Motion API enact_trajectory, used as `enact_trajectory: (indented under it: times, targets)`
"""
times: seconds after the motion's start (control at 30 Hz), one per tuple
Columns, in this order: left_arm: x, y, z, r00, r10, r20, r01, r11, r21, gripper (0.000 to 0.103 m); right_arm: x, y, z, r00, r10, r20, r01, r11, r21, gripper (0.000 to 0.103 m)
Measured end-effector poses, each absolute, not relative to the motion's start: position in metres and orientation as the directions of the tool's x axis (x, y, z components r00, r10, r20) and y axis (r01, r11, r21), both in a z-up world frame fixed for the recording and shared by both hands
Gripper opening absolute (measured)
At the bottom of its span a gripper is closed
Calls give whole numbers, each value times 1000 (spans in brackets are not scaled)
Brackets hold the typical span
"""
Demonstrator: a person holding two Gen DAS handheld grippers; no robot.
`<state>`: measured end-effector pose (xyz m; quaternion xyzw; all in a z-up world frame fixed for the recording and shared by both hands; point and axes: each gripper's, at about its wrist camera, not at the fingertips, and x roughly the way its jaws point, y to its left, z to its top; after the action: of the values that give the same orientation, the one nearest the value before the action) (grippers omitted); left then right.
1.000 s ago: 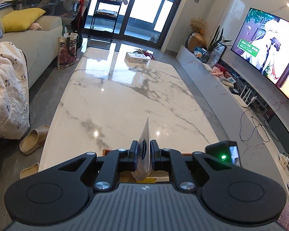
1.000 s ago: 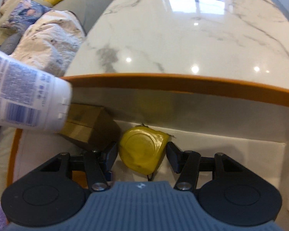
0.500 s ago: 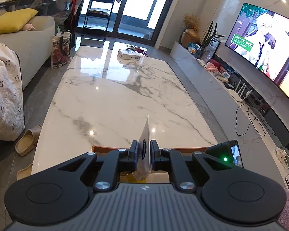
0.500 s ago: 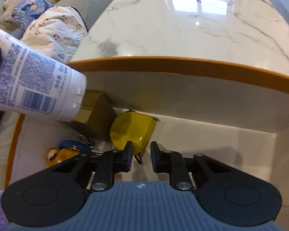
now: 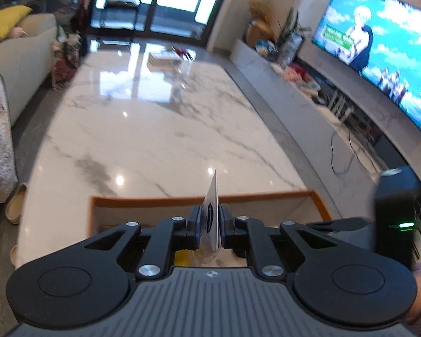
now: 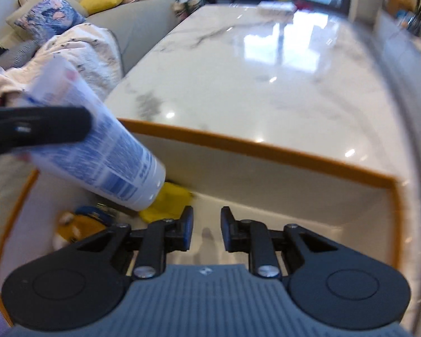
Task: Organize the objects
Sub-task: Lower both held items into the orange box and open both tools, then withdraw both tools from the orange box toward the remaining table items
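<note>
We hold the left gripper (image 5: pixel 207 226) closed on a white tube (image 5: pixel 212 219). The pads clamp the tube's flattened crimp end, which stands edge-on between them and rises above the fingertips. In the right wrist view the same tube (image 6: pixel 98 151) hangs to the upper left of our right gripper (image 6: pixel 206 231), tilted, with its cap end pointing down toward the tray interior. A black finger (image 6: pixel 39 129) of the left gripper crosses the upper part of the tube body.

The right gripper is partly open and holds nothing. Its two fingertips stand apart with bare tray floor visible in the gap.

Both grippers sit over a white tray with an orange rim (image 6: pixel 266 147). The tray's far wall lies directly ahead of the right fingertips, and the marble table (image 5: pixel 154 129) extends beyond it.

Inside the tray, a yellow object (image 6: pixel 168 200) lies just ahead and left of the right gripper's left fingertip, directly below the tube's cap. The cap appears close to it; we cannot tell whether they touch. Further left of that fingertip lies an orange and blue toy (image 6: pixel 78 224), blurred in this view.

Left of the table stands a sofa with a patterned blanket (image 6: pixel 84 53) draped on it. To the right of the left gripper, a television (image 5: pixel 379 53) hangs on the wall.
</note>
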<state>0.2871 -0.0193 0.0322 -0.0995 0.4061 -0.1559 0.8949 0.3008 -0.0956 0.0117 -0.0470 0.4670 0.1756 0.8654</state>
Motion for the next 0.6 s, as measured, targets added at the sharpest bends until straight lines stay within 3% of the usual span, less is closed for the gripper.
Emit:
enact_trajectory:
  times: [0.6]
  targets:
    - [322,-53,-13,524,-279,-805,179,960,-216,15,291,-117,-5,450,289,-845,-289,942,169,23]
